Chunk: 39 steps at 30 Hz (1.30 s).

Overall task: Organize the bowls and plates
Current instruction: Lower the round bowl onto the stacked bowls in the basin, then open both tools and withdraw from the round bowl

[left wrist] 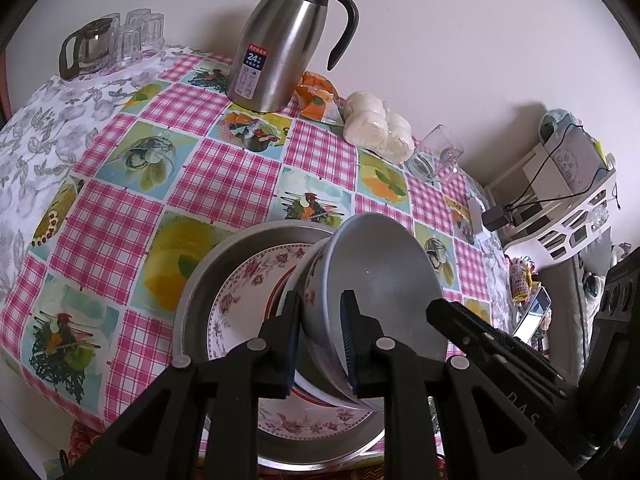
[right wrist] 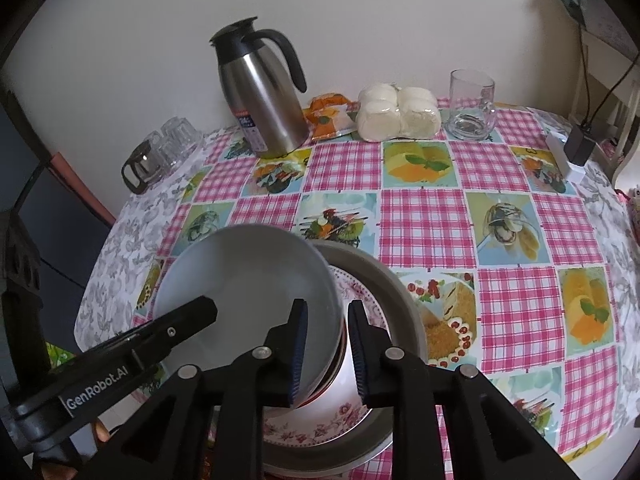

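Note:
A grey-white bowl [left wrist: 384, 272] [right wrist: 248, 280] is tilted on edge, with a second, red-trimmed bowl nested under it. The stack leans over a floral plate [left wrist: 248, 300] [right wrist: 320, 424] that lies in a round metal basin [left wrist: 200, 288] [right wrist: 404, 312]. My left gripper [left wrist: 322, 336] clamps one side of the stack's rim, one pad inside and one outside. On the opposite side my right gripper [right wrist: 328, 344] holds the rim the same way, its jaws narrow. Each view also shows a finger of the other gripper, the right one [left wrist: 460, 320] and the left one [right wrist: 192, 316].
A steel thermos jug [left wrist: 280, 48] [right wrist: 264, 100], an orange packet [right wrist: 328, 114], wrapped white buns [left wrist: 376, 124] [right wrist: 396, 114] and a glass mug [right wrist: 470, 104] line the wall side of the checked tablecloth. Upturned glasses and a glass pot [left wrist: 100, 44] stand at the far corner. A charger [right wrist: 578, 148] lies at the right edge.

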Tool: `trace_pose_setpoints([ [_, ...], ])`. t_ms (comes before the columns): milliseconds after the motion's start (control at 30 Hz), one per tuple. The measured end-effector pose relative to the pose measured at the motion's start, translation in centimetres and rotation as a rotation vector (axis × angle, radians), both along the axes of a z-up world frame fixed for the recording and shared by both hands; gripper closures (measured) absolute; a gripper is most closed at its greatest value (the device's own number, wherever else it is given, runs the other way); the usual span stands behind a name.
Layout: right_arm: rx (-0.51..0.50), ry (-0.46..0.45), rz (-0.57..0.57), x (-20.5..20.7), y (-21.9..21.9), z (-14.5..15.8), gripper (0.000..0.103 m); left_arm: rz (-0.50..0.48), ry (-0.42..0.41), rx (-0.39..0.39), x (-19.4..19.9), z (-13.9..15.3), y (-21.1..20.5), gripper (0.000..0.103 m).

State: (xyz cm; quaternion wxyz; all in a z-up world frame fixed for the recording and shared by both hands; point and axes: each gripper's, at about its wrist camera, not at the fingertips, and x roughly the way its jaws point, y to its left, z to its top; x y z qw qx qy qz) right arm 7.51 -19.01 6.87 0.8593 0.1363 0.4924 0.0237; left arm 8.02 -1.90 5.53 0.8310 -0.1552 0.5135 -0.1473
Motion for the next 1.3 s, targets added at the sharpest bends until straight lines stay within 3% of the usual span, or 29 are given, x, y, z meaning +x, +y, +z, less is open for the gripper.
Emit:
trace_pose_setpoints([
  [833,0.004,-0.002,-0.013,0.0,-0.3,0.0,0.08,0.037,-0.084,0.06,-0.4,1.7,0.3,0.081],
  [933,0.005,-0.007,-0.015,0.0,-0.4,0.1,0.08,0.042,-0.109,0.081,-0.7,2.2,0.2,0.067],
  [967,0.006,-0.012,-0.017,0.0,-0.4,0.2,0.079,0.045,-0.118,0.087,-0.7,2.3,0.2,0.061],
  [1033,0.007,-0.023,-0.02,-0.1,-0.4,0.3,0.06,0.056,-0.14,0.111,-0.8,2.7,0.2,0.055],
  [1100,0.003,-0.036,-0.024,-0.1,-0.5,0.6,0.048,0.074,-0.151,0.144,-0.9,2.8,0.3,0.05],
  [1167,-0.004,-0.055,-0.026,-0.2,-0.5,0.9,0.045,0.089,-0.152,0.172,-0.8,2.8,0.5,0.037],
  [1233,-0.005,-0.068,-0.03,-0.2,-0.5,1.0,0.033,0.104,-0.155,0.194,-0.7,2.8,0.7,0.032],
  [1300,-0.005,-0.074,-0.029,-0.2,-0.6,1.0,0.03,0.118,-0.153,0.205,-0.6,2.7,0.9,0.028],
])
